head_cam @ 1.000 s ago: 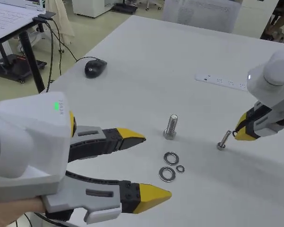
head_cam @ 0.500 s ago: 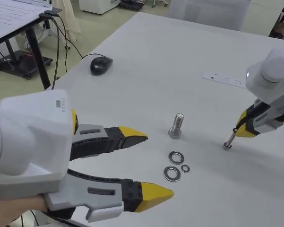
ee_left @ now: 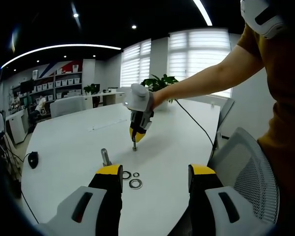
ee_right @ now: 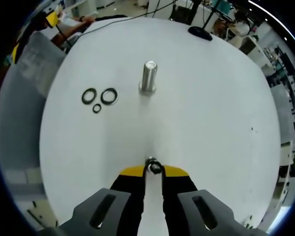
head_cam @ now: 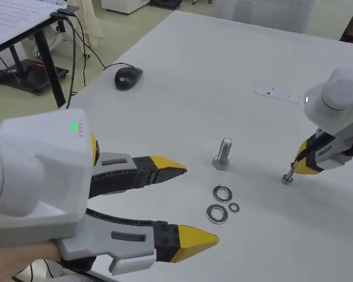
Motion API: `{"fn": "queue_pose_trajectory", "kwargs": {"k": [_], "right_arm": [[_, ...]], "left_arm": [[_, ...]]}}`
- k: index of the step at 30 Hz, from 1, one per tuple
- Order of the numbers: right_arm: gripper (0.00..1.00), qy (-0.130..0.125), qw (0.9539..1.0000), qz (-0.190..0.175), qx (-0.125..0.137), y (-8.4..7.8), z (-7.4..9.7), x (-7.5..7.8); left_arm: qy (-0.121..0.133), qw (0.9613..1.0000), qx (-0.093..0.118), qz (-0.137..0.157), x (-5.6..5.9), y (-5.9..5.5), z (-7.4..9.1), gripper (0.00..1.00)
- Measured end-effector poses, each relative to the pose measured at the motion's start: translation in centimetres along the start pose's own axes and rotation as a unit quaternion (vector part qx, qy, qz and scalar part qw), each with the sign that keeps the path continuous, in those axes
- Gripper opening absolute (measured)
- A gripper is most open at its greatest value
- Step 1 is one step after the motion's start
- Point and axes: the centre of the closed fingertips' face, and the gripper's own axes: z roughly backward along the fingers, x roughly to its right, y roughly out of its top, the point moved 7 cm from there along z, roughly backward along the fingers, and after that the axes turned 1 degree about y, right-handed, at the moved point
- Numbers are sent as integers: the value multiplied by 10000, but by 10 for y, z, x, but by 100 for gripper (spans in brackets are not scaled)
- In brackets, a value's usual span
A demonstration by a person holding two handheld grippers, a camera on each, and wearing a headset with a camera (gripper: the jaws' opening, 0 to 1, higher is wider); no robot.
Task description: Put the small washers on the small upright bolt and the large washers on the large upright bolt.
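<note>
The left hand-held gripper (head_cam: 199,204) hovers low at the near left, its jaws spread wide with nothing between them. Just right of its tips, flat on the counter (head_cam: 182,70), lie two large washers (head_cam: 222,192) and one small washer (head_cam: 234,207), close together. Just beyond them the large bolt (head_cam: 222,154) stands on its head, bare of washers. Further right, the right hand-held gripper (head_cam: 298,167) pinches the small bolt (head_cam: 289,175), which leans with its head on the counter. The step in hand looks like setting that bolt upright. Next, the left jaws would need to narrow onto a washer's thin rim.
</note>
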Motion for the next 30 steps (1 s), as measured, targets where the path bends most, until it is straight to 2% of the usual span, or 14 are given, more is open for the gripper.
{"fn": "queue_pose_trajectory", "kwargs": {"k": [16,23,30], "right_arm": [[14,63,9999,7,112,-7,-25,-1],[16,10,9999,15,160,-10,-16,-1],[16,-32,9998,-102,151,-18,-2,-13]], "left_arm": [[8,9999,-125,101,-5,-7,-3,53],[15,9999,-133,89,-6,-6,-3,53],[-6,9999,-111,9,-3,-3,-2,53]]}}
